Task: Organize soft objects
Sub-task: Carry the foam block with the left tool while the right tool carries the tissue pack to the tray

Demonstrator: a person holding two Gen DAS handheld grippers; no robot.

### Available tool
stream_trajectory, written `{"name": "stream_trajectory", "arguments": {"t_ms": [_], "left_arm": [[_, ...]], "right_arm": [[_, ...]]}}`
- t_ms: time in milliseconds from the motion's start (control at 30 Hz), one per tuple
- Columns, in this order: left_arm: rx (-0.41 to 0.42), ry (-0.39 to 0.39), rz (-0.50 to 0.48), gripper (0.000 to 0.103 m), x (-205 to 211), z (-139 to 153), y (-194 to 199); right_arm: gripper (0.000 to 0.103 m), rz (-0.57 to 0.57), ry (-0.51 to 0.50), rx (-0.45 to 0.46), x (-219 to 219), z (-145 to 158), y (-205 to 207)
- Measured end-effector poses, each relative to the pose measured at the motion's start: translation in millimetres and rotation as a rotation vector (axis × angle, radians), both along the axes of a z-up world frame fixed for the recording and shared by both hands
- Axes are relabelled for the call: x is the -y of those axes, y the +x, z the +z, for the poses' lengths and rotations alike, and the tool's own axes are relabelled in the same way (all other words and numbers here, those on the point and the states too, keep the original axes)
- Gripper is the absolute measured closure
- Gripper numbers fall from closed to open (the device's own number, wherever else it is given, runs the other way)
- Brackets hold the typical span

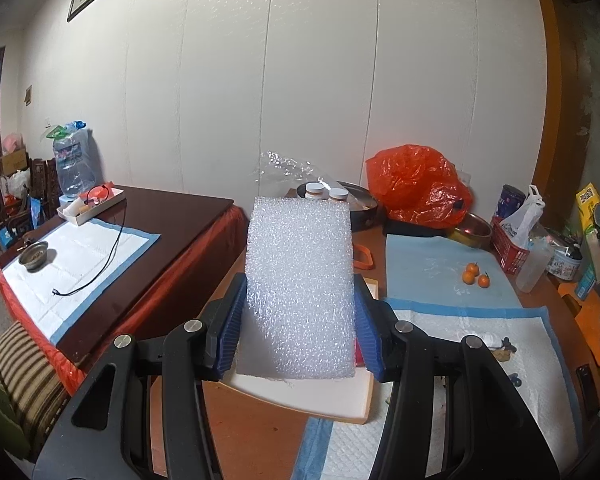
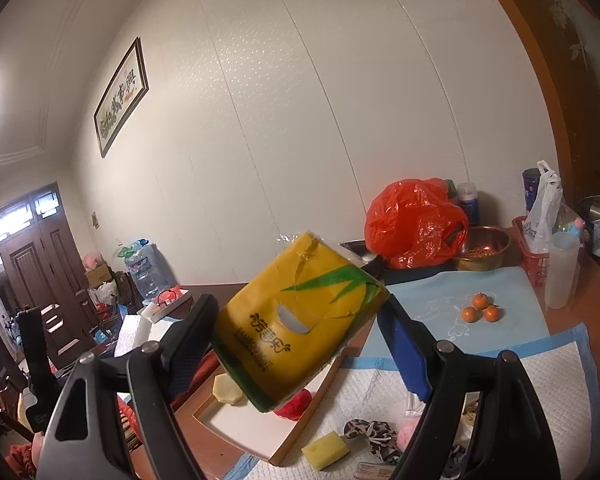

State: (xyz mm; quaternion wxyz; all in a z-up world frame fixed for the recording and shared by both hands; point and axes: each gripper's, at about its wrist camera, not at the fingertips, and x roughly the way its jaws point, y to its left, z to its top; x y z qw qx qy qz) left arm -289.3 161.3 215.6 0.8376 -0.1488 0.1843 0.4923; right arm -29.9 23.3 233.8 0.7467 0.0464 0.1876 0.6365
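Observation:
My left gripper (image 1: 299,304) is shut on a white foam block (image 1: 300,284) and holds it upright above a shallow tray (image 1: 340,402) with a white inside. My right gripper (image 2: 300,320) is shut on a yellow tissue pack (image 2: 300,320) with green leaves, tilted, above the same tray (image 2: 256,436). In the tray lie a pale sponge piece (image 2: 227,389) and a red soft thing (image 2: 296,403). A yellow sponge (image 2: 326,450), a patterned cloth (image 2: 374,432) and a pink soft thing (image 2: 407,436) lie on the white pad (image 2: 540,380).
An orange plastic bag (image 1: 418,186), a pan with two jars (image 1: 326,192), a metal bowl (image 2: 484,246), three small oranges (image 2: 480,308), a red basket (image 1: 510,248) and a plastic bottle (image 2: 562,272) crowd the far table. A second table (image 1: 172,216) stands at the left.

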Motion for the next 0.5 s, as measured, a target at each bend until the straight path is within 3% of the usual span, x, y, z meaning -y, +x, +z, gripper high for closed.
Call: {"name": "stream_trajectory", "arguments": {"t_ms": [500], "left_arm": [[-0.011,-0.018,0.009,0.053,-19.0,-7.8,-18.2]], "right_arm": [[0.022,0.051,-0.041,0.006,-28.9,-6.6,-26.5]]}}
